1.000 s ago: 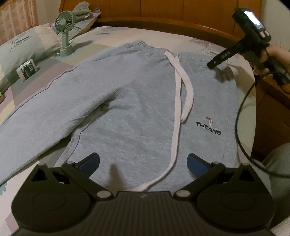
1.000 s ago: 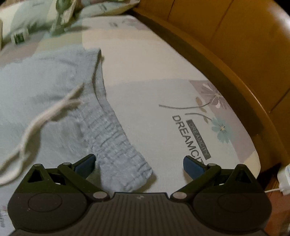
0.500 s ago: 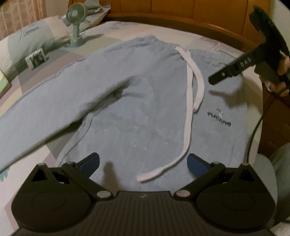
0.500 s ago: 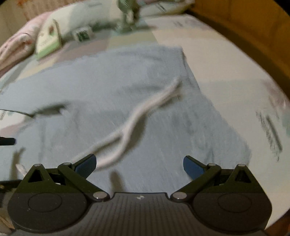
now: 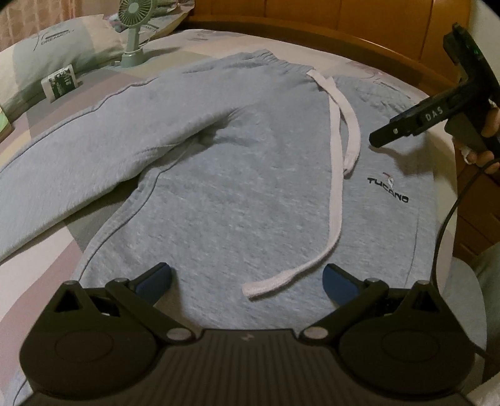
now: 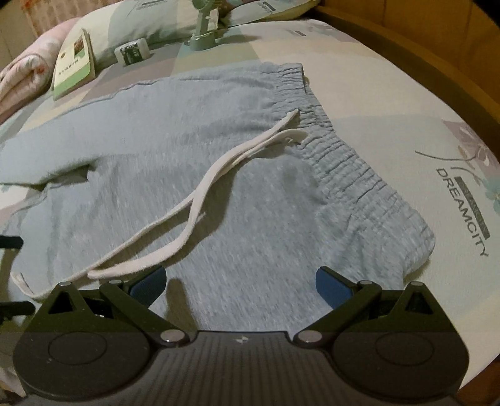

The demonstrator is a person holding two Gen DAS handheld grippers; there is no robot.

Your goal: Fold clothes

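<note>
Grey sweatpants lie flat on the bed, elastic waistband toward the wooden frame, with one leg running off to the left. A white drawstring trails down the front, near a dark "TUCANO" logo. My left gripper hovers open above the thigh area, the drawstring's end just ahead of it. My right gripper is open above the pants near the waistband corner; in the left wrist view the right gripper shows from the side, held by a hand over the pants' right edge.
A green desk fan, a small printed box and pillows sit at the bed's head. A green booklet leans on a pillow. The wooden bed frame curves around the mattress; a cable hangs right.
The right gripper swung left from the bare mattress and waistband corner to over the pants' front. The left gripper drew back slightly, so the drawstring end now lies ahead of it.
</note>
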